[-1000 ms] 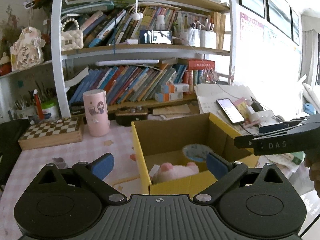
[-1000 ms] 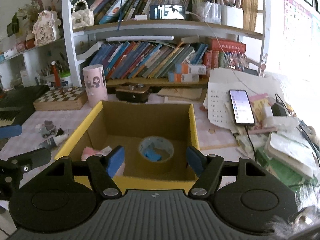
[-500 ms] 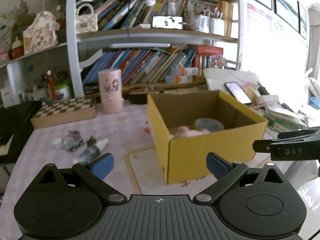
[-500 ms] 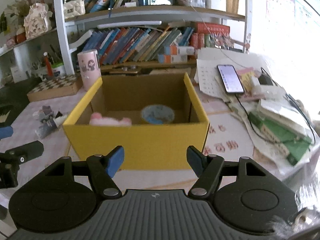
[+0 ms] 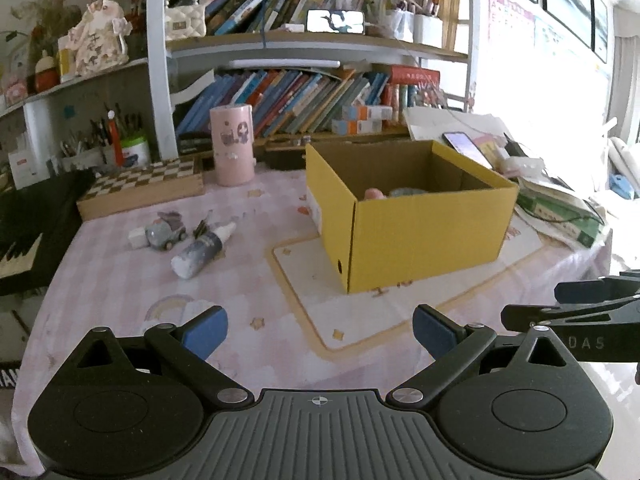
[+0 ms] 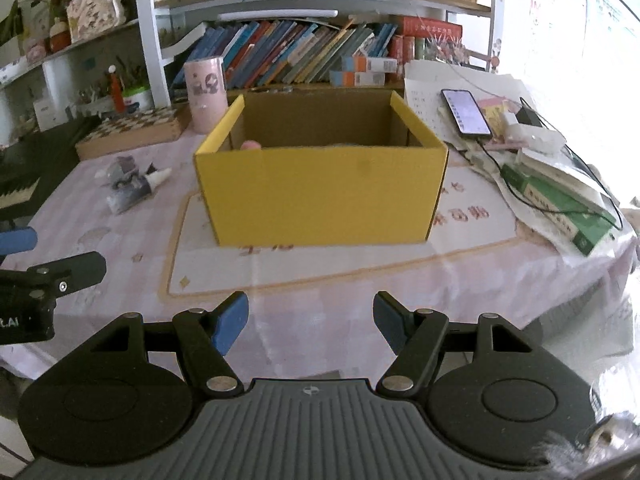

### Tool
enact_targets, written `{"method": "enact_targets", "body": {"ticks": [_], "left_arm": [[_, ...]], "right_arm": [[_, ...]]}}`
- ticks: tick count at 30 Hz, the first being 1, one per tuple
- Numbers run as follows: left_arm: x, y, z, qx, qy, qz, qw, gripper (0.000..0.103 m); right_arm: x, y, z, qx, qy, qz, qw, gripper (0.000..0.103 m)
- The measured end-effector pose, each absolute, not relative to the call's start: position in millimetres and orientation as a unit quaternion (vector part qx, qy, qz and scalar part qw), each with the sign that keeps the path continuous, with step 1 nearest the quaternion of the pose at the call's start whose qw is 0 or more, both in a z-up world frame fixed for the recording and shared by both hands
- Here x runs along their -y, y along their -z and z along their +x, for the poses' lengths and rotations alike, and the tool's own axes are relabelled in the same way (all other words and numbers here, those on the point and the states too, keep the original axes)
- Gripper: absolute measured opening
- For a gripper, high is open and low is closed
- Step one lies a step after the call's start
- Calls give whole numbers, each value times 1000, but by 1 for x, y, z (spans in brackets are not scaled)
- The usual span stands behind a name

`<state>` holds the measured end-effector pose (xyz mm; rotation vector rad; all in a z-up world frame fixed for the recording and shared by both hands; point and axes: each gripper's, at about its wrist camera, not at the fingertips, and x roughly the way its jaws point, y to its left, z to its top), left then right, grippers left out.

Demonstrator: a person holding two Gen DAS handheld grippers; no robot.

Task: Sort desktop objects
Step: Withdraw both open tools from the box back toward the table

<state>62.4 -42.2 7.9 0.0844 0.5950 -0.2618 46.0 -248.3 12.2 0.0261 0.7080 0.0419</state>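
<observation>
A yellow cardboard box stands open on the pink tablecloth. A pink plush and a tape roll peek over its rim. Left of it lie a grey bottle, a small toy car and a white eraser. My left gripper is open and empty, low over the table's front edge. My right gripper is open and empty, in front of the box and well back from it.
A pink cylinder and a chessboard box stand behind the loose items. A phone, books and papers pile up at the right. A keyboard lies at the left. Bookshelves fill the back.
Both grippers have pulled back and down from above the box toward the table's front edge. The box now looks farther off. Both stay open and empty.
</observation>
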Motion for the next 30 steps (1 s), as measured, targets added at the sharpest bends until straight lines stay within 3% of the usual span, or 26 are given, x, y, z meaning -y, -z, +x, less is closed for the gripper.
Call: {"method": "enact_targets", "body": {"ticks": [30], "left_arm": [[-32,6,7,-320,115,56,939,100]], "right_arm": [[147,5,-10,-369,-81,-19,926,70]]}}
